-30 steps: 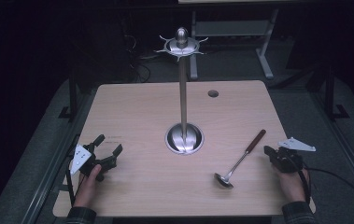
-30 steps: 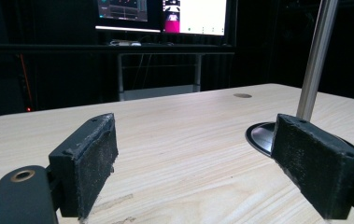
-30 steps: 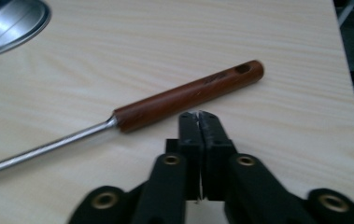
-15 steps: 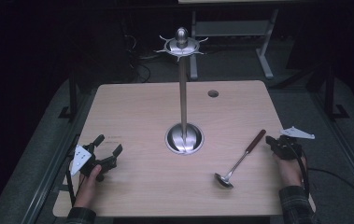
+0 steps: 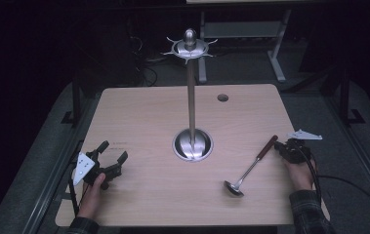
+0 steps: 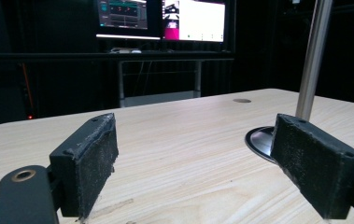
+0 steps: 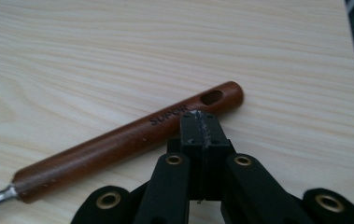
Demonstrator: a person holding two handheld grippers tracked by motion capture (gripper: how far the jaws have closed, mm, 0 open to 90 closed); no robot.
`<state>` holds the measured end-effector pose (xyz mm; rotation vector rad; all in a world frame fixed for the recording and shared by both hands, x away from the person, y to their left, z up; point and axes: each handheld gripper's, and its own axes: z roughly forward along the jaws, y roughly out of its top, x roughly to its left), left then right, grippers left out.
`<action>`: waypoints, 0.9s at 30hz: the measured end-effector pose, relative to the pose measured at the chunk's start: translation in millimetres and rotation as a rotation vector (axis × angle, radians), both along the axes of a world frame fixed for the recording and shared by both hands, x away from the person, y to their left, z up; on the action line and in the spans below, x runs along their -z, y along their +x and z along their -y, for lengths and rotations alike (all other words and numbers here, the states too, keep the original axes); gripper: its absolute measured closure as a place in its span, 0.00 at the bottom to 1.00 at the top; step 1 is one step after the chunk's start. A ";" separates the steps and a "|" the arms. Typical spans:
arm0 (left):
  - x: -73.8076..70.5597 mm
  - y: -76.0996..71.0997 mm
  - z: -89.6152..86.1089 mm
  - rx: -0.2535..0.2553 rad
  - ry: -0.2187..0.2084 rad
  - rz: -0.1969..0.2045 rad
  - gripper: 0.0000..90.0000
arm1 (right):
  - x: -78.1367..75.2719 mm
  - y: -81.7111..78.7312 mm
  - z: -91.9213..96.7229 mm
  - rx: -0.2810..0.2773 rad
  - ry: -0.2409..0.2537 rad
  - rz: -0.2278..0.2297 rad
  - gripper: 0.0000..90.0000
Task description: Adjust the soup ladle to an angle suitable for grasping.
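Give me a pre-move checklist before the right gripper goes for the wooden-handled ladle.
1. Right gripper jaws open for a grasp: not ok, they are shut pad to pad with nothing between them.
2. Right gripper lined up: ok, its tip sits beside the brown wooden handle near the hanging hole; whether they touch, cannot tell.
3. Steel ladle with brown wooden handle lying flat on the pale wooden table: ok.
4. Tall steel hanging stand with round base upright, hooks at top free: ok.
5. Left gripper out of the way: ok, open, resting at the table's left.
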<state>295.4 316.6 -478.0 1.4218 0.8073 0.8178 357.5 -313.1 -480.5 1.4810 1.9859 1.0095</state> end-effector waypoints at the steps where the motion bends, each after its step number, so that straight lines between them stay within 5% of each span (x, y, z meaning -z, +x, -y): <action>1: 0.0 0.0 0.0 -0.005 0.001 0.000 0.16 | 0.1 0.5 -1.7 -0.005 -0.002 -0.004 1.00; 14: -0.6 0.7 -0.2 -0.009 0.017 -0.011 0.16 | 0.0 0.2 -17.7 -0.086 -0.016 0.001 1.00; 27: -0.6 0.8 -0.2 -0.007 0.017 -0.012 0.16 | -0.7 2.9 -43.0 -0.198 0.026 0.014 1.00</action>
